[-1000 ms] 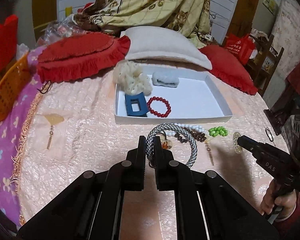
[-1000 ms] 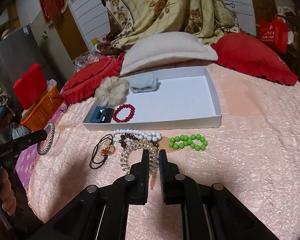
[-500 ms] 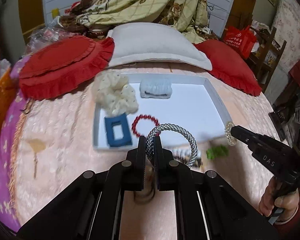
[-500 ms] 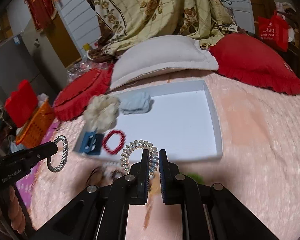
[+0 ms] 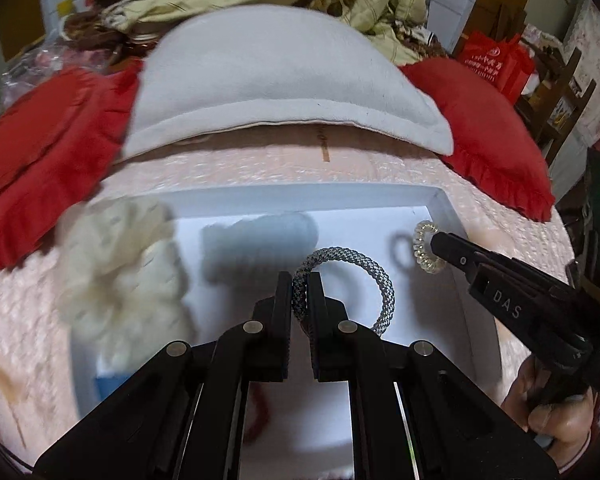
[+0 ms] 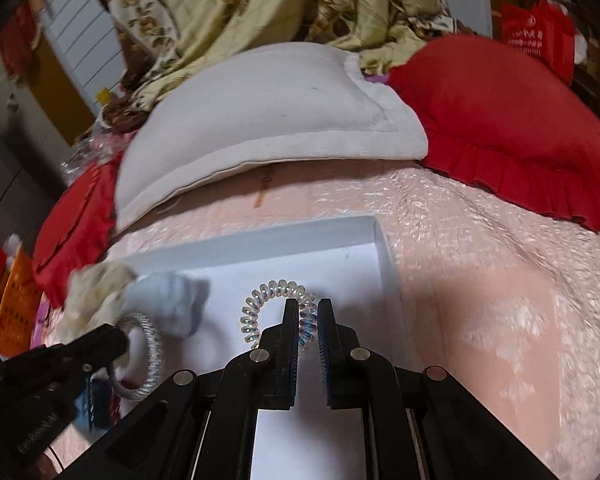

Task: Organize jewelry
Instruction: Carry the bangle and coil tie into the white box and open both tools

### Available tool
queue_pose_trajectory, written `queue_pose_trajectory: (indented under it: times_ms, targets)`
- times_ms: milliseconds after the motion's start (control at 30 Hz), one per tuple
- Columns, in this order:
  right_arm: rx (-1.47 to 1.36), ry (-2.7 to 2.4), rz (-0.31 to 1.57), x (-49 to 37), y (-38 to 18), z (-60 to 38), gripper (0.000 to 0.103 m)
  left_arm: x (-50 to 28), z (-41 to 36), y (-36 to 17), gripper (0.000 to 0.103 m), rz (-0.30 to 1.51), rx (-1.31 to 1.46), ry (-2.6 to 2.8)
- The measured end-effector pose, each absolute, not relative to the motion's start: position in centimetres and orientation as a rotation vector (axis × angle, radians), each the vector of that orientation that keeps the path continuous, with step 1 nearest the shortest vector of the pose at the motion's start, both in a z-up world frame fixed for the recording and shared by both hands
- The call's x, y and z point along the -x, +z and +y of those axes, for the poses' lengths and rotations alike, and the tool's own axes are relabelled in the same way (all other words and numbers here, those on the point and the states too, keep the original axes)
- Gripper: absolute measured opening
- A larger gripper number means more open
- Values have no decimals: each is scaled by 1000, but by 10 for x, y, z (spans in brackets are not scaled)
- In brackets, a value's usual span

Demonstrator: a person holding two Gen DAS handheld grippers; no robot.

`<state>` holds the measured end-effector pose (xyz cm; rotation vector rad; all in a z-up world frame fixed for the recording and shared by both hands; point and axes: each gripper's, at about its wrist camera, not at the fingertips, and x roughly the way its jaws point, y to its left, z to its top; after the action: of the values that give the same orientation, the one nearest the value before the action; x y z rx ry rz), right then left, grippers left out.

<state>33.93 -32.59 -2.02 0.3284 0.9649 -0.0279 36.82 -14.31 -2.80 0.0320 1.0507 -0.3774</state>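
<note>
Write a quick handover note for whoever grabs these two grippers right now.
Left gripper: shut on the grey rope bracelet, held over the middle of the white tray.
Right gripper: shut on the clear coil band, held over the tray's right part.
Already in the tray: cream scrunchie at the left edge, pale blue band, a blue piece and something red half hidden behind the left gripper.
Done: both pieces carried to the tray.
Left: set both down on bare tray floor and open. Other jewelry outside the tray is not in view now, so check.
</note>
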Motion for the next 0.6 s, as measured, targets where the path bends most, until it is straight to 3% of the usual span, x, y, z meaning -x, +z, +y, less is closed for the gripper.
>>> queue_pose_trajectory:
  times_ms: [300, 400, 467, 500, 600]
  targets:
    - [-386, -43, 984, -360, -36, -346, 9, -395, -168, -48, 7, 1071, -51, -391]
    - [-404, -38, 992, -362, -39, -347, 10, -396, -166, -47, 17, 1080, -18, -414]
    - [-402, -39, 991, -361, -39, -346, 19, -395, -165, -44, 30, 1078, -3, -419]
    - [-401, -42, 989, -361, -38, -345, 24, -394, -164, -42, 31, 1075, 4, -422]
    - [-393, -47, 970, -357, -31, -343, 27, -385, -160, -32, 31, 1068, 7, -430]
